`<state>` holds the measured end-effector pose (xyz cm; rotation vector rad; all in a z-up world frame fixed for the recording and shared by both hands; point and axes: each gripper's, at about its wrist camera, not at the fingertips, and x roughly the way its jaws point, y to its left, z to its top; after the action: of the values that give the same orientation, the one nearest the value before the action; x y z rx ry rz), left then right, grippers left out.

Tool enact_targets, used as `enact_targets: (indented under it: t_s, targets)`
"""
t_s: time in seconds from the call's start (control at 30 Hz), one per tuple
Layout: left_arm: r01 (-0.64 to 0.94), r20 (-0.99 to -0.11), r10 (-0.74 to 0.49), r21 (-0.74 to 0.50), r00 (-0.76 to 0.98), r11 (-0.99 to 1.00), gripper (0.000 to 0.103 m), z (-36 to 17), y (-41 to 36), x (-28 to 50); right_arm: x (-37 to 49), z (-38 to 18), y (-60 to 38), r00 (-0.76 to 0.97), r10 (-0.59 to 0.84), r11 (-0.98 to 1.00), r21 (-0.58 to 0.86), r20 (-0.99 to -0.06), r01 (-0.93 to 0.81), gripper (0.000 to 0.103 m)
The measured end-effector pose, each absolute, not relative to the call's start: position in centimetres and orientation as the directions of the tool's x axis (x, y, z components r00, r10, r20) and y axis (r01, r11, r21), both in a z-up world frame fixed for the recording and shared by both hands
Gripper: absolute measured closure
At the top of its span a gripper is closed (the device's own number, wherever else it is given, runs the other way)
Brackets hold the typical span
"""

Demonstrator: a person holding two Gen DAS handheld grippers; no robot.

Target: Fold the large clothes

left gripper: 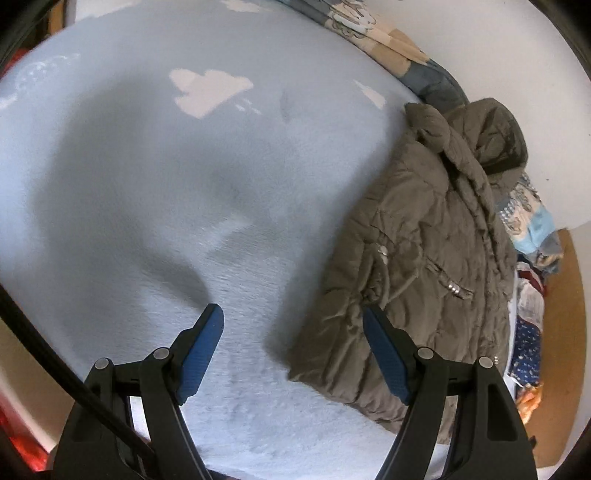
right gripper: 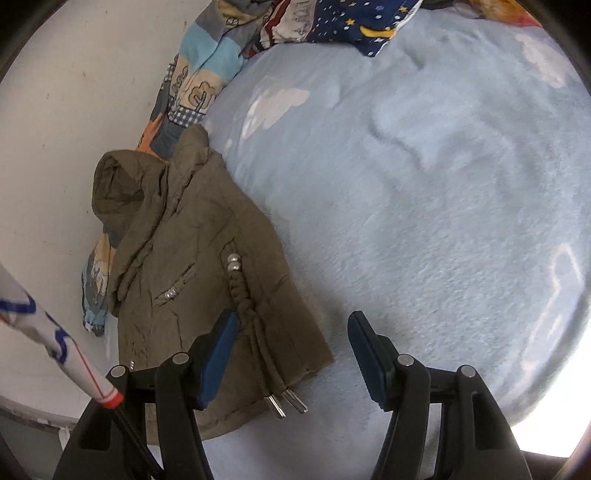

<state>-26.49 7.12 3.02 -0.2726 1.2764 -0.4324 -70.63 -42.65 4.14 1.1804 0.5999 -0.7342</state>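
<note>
An olive-brown quilted hooded jacket (left gripper: 417, 240) lies folded on a light blue fleece blanket (left gripper: 184, 184), near the wall. In the right wrist view the jacket (right gripper: 192, 258) lies at the left, its hood toward the wall, with a braided drawstring (right gripper: 240, 291) ending in metal tips. My left gripper (left gripper: 293, 317) is open and empty above the blanket, its right finger over the jacket's hem. My right gripper (right gripper: 293, 325) is open and empty, its left finger over the jacket's lower edge near the drawstring.
A patterned quilt (right gripper: 195, 74) is bunched along the white wall (right gripper: 74, 92). A dark blue star-print fabric (right gripper: 369, 26) lies at the bed's far end. The blue blanket (right gripper: 424, 203) spreads wide beside the jacket. A white sleeve with a red cuff (right gripper: 74, 354) crosses the lower left.
</note>
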Motion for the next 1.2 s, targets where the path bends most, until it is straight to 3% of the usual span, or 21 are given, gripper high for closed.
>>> enact_targets:
  t_s: [0.37, 0.57, 0.7, 0.77, 0.9, 0.97, 1.03, 1.1, 1.2]
  targets:
    - [0.347, -0.870, -0.445, -0.359, 0.211, 0.866, 0.026, 2.0, 2.0, -28.4, -69.7, 2.3, -42.8, 0.629, -0.171, 0.224, 0.592, -0.759, 0.775, 0.034]
    - [0.416, -0.853, -0.459, -0.334, 0.248, 0.846, 0.045, 2.5, 0.9, -29.7, -67.5, 1.9, -42.1, 0.682, -0.099, 0.280, 0.637, -0.725, 0.718, 0.034]
    - [0.422, -0.850, -0.453, -0.319, 0.268, 0.849, 0.046, 2.1, 1.0, -30.0, -66.5, 2.0, -41.4, 0.720, -0.082, 0.316, 0.667, -0.689, 0.675, 0.035]
    - [0.413, -0.854, -0.445, -0.315, 0.270, 0.854, 0.045, 1.6, 0.8, -30.0, -66.3, 1.6, -41.4, 0.725, -0.081, 0.307, 0.675, -0.684, 0.671, 0.035]
    - [0.426, -0.848, -0.455, -0.319, 0.270, 0.847, 0.022, 1.2, -0.2, -30.0, -65.8, 0.8, -41.6, 0.732, -0.082, 0.292, 0.686, -0.677, 0.667, 0.036]
    - [0.455, -0.852, -0.427, -0.264, 0.303, 0.850, 0.022, 1.1, -1.0, -30.5, -65.4, 1.0, -41.5, 0.726, -0.091, 0.308, 0.674, -0.682, 0.672, 0.036]
    - [0.475, -0.852, -0.405, -0.220, 0.333, 0.852, 0.027, 1.1, -1.4, -30.9, -65.0, 1.4, -41.2, 0.709, -0.105, 0.338, 0.645, -0.698, 0.685, 0.050]
    - [0.478, -0.840, -0.416, -0.222, 0.349, 0.850, 0.040, 1.5, -1.2, -31.1, -64.6, 1.9, -40.9, 0.696, -0.120, 0.376, 0.616, -0.708, 0.692, 0.069]
    - [0.479, -0.829, -0.418, -0.214, 0.372, 0.851, 0.056, 1.8, -1.1, -31.0, -63.7, 3.1, -40.0, 0.667, -0.174, 0.455, 0.542, -0.724, 0.707, 0.074]
